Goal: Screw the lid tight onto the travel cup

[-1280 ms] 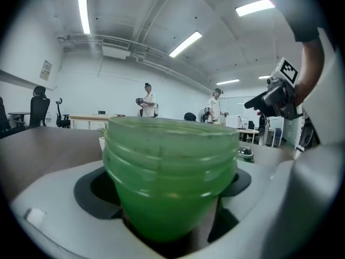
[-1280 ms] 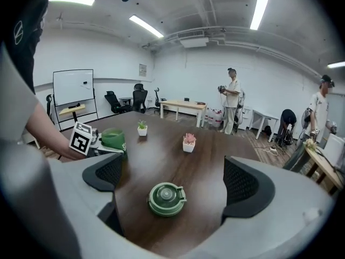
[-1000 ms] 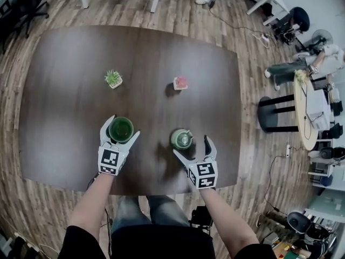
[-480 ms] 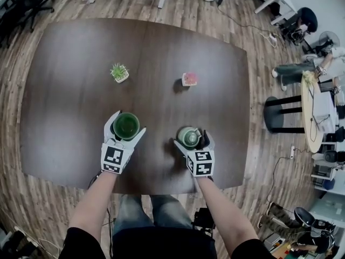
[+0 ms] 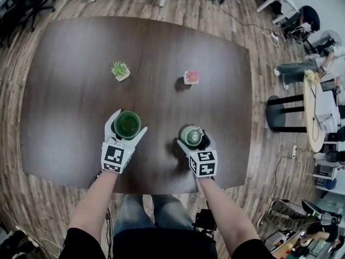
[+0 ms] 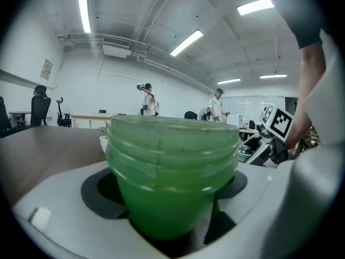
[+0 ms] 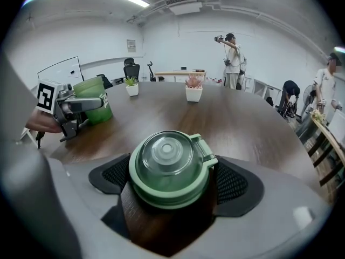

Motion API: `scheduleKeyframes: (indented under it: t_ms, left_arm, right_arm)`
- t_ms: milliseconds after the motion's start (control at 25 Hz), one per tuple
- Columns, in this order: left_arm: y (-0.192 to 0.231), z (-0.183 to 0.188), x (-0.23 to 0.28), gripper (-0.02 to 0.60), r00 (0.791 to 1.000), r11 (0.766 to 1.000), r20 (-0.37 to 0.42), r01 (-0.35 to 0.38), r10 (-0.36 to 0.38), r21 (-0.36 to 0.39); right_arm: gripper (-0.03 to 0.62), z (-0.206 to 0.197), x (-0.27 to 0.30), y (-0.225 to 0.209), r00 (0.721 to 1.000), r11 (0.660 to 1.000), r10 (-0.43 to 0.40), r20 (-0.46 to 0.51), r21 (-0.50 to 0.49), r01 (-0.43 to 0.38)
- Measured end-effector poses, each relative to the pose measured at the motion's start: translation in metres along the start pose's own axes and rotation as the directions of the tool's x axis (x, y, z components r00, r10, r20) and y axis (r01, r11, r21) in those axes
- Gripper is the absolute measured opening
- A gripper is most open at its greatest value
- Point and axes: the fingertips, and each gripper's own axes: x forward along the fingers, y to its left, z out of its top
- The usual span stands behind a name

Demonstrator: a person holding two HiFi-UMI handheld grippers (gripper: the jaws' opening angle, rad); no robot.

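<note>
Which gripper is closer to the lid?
Right gripper: its jaws have just been closing with the lid between them. Left gripper grips the cup, off to the lid's left.

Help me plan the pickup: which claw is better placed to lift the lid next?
Right. The right claw straddles the lid on the table, its jaws just closing onto it. The left claw is occupied, clamped on the travel cup.

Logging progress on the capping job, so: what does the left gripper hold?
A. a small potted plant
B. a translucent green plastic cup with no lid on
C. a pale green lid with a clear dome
B: the left gripper is clamped around the translucent green plastic cup, whose threaded rim is bare.
</note>
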Motion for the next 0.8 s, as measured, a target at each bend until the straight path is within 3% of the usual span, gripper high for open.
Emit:
scheduleKeyframes:
  t_ms: [280, 520, 640, 800]
  left_arm:
    - [-0.002, 0.0, 0.004, 0.411, 1.0, 1.0, 0.002, 0.01, -0.01, 0.001]
    - [-0.009, 0.001, 0.004, 0.416, 0.998, 0.997, -0.011, 0.067, -0.067, 0.028]
    - [-0.025, 0.018, 0.0, 0.414, 0.992, 0.991, -0.003, 0.128, -0.128, 0.032]
    - [-0.055, 0.072, -0.005, 0.416, 0.968, 0.966, -0.024, 0.249, -0.248, 0.064]
  right_arm:
    - [0.499, 0.004, -0.003, -0.004, 1.0, 1.0, 0.005, 0.014, -0.017, -0.004]
    - [0.497, 0.043, -0.029, 0.0, 0.993, 0.998, 0.049, 0.105, -0.051, -0.043]
    - [0.497, 0.073, -0.057, 0.004, 0.983, 0.991, 0.103, 0.154, -0.097, -0.088]
    - [0.497, 0.132, -0.112, 0.011, 0.956, 0.967, 0.206, 0.209, -0.191, -0.166]
